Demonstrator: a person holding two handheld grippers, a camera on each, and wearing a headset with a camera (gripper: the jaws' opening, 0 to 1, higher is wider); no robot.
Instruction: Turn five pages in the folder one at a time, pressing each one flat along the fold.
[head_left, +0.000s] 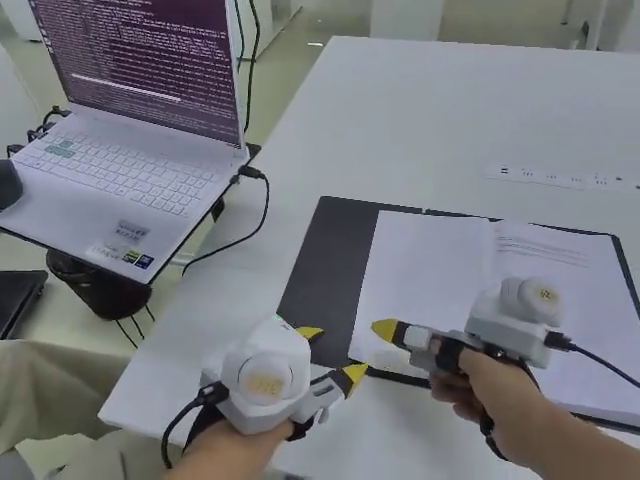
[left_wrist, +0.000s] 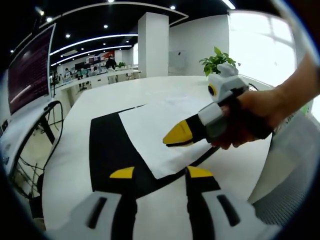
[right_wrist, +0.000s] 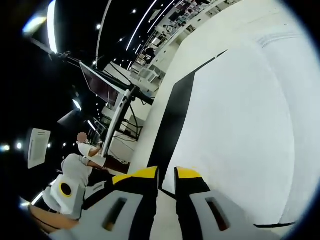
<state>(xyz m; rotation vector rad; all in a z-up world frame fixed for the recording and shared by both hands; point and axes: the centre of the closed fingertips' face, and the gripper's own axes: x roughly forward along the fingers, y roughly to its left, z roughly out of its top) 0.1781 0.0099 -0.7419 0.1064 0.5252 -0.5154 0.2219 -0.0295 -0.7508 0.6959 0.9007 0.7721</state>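
White table (head_left: 420, 110) runs across the head view, with a laptop (head_left: 130, 110) raised at the far left and a power strip (head_left: 560, 178) at the far right. The folder (head_left: 330, 265) lies open at the near right, its black cover showing on the left and a white page (head_left: 430, 270) lying flat on top. The right gripper (head_left: 386, 328), held in a hand (head_left: 495, 388), points left, its yellow tips closed together over the page's near left corner; whether they touch the paper cannot be told. The left gripper (head_left: 332, 354) sits nearer, just off the folder's near left corner, its tips spread apart with nothing between them.

Seen from the left gripper view, the left gripper (left_wrist: 161, 173) has its two yellow tips wide apart, framing the near edge of the black cover (left_wrist: 105, 145). Beyond them the right gripper (left_wrist: 179, 135) comes in from the right, its beak closed above the page's near part. A plant (left_wrist: 217, 60) stands far off.

From the right gripper view, the right gripper (right_wrist: 166, 175) has its tips drawn close with only a thin slit between them and nothing held. The page (right_wrist: 240, 115) spreads ahead and to the right, the black cover strip (right_wrist: 175, 115) ahead, and the left gripper (right_wrist: 67, 192) is at lower left.
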